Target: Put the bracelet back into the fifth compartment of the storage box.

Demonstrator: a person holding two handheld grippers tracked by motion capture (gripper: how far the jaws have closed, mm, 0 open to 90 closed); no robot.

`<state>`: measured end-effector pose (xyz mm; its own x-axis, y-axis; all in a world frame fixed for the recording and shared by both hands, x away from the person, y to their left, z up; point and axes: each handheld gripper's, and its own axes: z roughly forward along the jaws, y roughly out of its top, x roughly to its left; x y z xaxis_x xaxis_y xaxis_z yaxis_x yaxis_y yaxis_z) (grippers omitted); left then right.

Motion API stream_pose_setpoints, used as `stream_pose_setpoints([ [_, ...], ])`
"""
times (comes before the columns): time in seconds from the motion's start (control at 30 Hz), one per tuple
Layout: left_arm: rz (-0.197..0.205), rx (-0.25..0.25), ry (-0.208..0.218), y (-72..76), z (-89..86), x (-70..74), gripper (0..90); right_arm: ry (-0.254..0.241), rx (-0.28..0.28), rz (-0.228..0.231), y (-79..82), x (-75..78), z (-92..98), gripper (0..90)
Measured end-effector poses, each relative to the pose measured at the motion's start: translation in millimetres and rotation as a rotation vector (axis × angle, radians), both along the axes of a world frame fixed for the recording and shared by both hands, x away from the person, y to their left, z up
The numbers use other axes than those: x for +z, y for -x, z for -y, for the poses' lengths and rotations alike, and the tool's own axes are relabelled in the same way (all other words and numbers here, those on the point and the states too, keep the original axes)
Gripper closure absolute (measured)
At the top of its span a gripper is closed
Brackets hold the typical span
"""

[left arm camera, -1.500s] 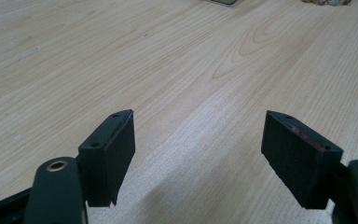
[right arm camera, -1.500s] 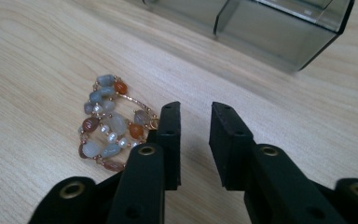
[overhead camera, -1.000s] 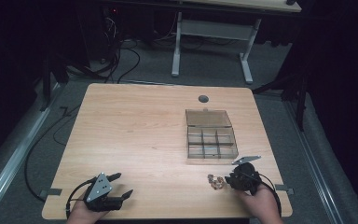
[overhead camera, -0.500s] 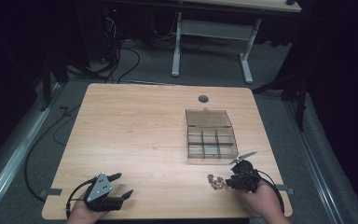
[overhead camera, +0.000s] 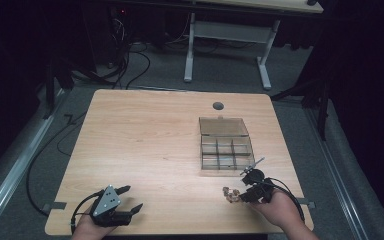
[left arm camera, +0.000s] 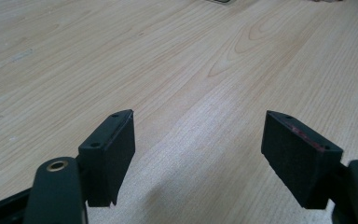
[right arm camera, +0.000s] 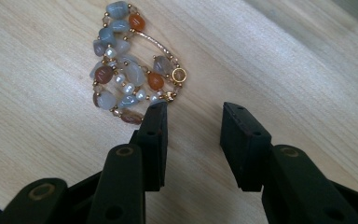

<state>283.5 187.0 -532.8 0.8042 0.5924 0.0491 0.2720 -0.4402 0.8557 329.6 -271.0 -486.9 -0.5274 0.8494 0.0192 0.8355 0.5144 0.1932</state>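
Easing the right gripper (right arm camera: 193, 122), jaws parted and just widening with nothing between, over the heaped grey, orange and pearl bead bracelet (right arm camera: 129, 65) beside the clear plastic compartment box (overhead camera: 226, 149); left gripper (left arm camera: 198, 151) resting spread, bare.

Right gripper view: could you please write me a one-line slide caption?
Right gripper, jaws just opening and empty, beside a beaded bracelet lying on the wooden table.

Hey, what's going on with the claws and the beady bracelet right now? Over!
Right gripper jaws just opening, nothing between them. Beaded bracelet lies on the table, beside one jaw. Left gripper open, idle. Nothing in the way.
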Motion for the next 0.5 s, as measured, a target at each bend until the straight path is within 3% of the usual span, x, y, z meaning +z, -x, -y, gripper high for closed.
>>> stream_pose_setpoints([
  [0.5,-0.002,0.0,-0.001,-0.2,0.2,-0.1,26.3,0.043,0.037,-0.077,-8.2,6.8,-7.1,53.1],
])
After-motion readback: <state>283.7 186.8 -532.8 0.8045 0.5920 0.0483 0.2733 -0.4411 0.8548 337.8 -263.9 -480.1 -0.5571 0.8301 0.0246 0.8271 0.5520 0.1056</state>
